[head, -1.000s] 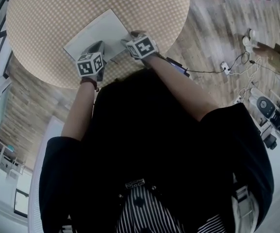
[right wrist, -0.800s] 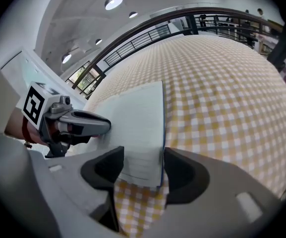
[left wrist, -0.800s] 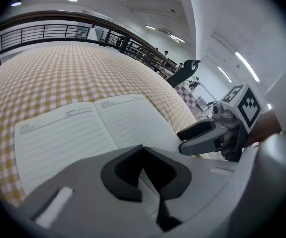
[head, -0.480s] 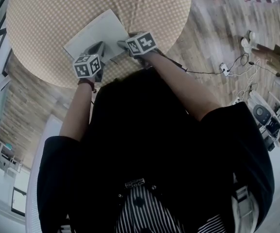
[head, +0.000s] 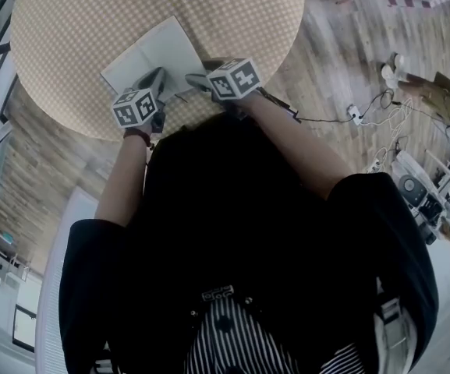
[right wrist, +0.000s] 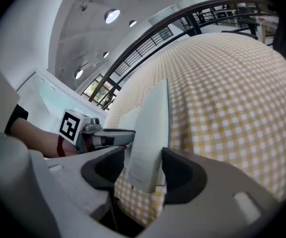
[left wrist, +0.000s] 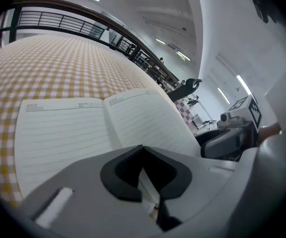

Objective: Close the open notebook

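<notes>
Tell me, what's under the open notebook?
A yellow-checked tablecloth shows all around the notebook, so it lies on that. Whatever sits directly beneath its pages is covered.

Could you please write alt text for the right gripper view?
The right gripper has its jaws closed on the raised right half of an open notebook, seen edge-on above a yellow-checked tablecloth. The left gripper sits just beyond it at the left.

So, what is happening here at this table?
A person is closing an open notebook on a round checked table with two handheld grippers. The right gripper holds the notebook's right half, lifted off the table, between its jaws. The left gripper, jaws together, sits at the near edge of the flat left pages.
</notes>
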